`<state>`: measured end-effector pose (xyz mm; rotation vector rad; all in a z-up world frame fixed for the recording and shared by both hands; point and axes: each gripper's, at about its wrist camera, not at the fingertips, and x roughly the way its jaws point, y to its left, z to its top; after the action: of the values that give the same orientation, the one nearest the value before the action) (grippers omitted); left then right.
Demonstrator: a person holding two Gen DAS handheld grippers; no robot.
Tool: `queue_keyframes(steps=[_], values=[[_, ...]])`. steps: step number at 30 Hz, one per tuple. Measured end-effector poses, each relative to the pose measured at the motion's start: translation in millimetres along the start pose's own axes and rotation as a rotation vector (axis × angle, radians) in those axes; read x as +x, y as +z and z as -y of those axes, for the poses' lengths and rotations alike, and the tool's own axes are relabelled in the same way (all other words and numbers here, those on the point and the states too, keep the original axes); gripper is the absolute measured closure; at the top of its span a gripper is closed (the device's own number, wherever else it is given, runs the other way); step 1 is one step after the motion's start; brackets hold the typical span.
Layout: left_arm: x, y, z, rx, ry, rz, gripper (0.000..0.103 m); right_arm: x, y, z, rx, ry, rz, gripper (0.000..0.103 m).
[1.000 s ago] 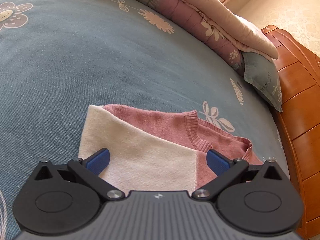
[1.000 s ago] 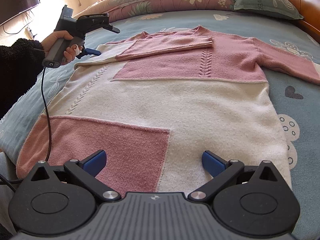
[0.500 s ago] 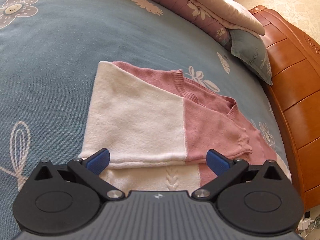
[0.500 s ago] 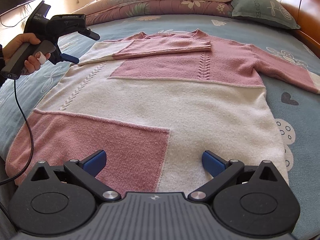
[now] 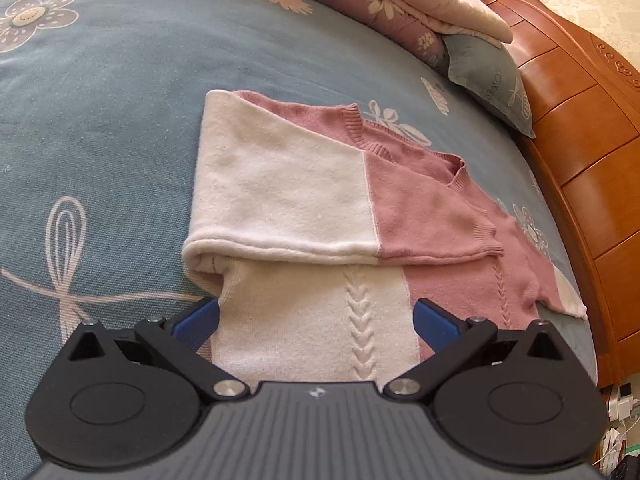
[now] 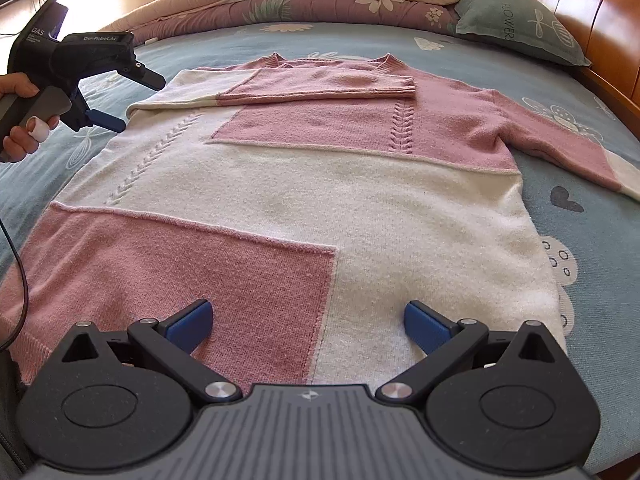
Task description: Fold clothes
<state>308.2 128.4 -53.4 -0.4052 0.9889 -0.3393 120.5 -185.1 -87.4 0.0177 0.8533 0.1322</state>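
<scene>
The pink-and-cream sweater (image 6: 304, 184) lay flat on the bed (image 6: 580, 216), one sleeve (image 6: 316, 84) folded across its chest and the other (image 6: 568, 148) stretched outward. The left tool (image 6: 120, 100) hovered by the folded shoulder, its fingers spread and empty; the right tool (image 6: 306, 320) hung over the hem, likewise spread wide, gripping nothing.

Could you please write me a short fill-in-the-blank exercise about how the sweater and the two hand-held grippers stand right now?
1. The sweater is pink and ____.
2. One sleeve is folded across the chest; the other sleeve lies ____ on the bed.
3. The jaws of the right hand-held gripper are ____.
4. The left hand-held gripper holds ____.

Missing words: white; spread out; open; nothing
</scene>
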Motion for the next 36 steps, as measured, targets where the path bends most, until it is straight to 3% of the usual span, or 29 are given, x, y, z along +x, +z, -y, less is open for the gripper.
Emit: queue_keyframes(steps=[3, 6, 11, 14, 16, 20, 23, 28, 34, 36], values=[[-18, -2, 33, 0.127, -0.032, 0.049, 0.001, 0, 0, 2, 0.031, -0.001, 0.014, 0.000], [-27, -7, 67, 0.271, -0.032, 0.083, 0.001, 2, 0, -5, -0.020, -0.035, -0.003, 0.000], [1, -20, 77, 0.361, 0.024, 0.072, 0.001, 3, 14, -5, 0.012, -0.041, -0.078, 0.000], [17, -27, 83, 0.415, 0.058, 0.066, 0.001, -7, 28, 15, 0.122, 0.019, -0.027, 0.000], [28, -32, 87, 0.451, 0.080, 0.061, 0.001, -11, 43, 28, 0.146, -0.014, 0.020, 0.000], [49, -34, 73, 0.420, 0.106, 0.048, 0.001, -3, 75, 56, 0.180, -0.048, 0.095, 0.000], [51, -40, 61, 0.418, 0.068, 0.103, 0.001, 17, 91, 79, 0.253, -0.029, 0.124, 0.000], [49, -50, 58, 0.508, 0.052, 0.148, 0.001, 58, 97, 106, 0.326, -0.039, 0.137, 0.000], [44, -45, 51, 0.470, 0.012, 0.141, 0.001, 62, 99, 106, 0.263, -0.170, 0.161, 0.000], [43, -43, 47, 0.444, -0.009, 0.144, 0.001, 62, 111, 97, 0.194, -0.169, 0.189, 0.000]])
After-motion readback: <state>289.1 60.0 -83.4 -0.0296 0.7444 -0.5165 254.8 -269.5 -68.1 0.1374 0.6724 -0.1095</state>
